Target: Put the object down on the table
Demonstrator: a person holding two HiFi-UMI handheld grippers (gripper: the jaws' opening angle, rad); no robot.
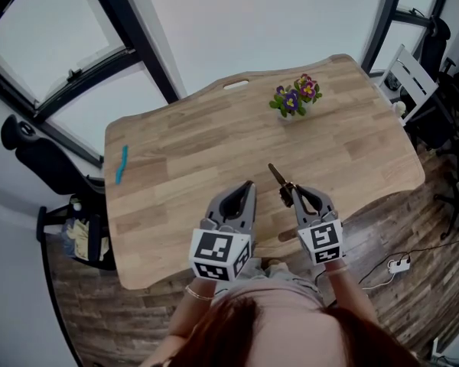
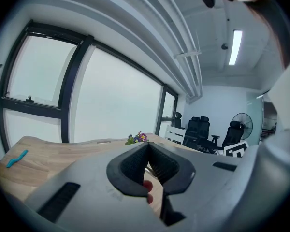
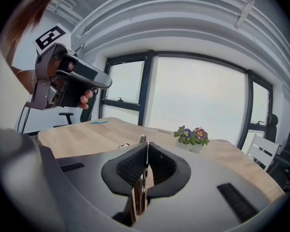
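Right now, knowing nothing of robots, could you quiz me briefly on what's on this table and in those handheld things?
1. True or false: the right gripper has its jaws shut on a thin metal tool.
2. Pick one: the flower pot stands toward the table's A) near side, B) far side, C) left end.
3. Fill in: the blue object lies near the table's ____ end.
Key: 1 true; 2 B; 3 left.
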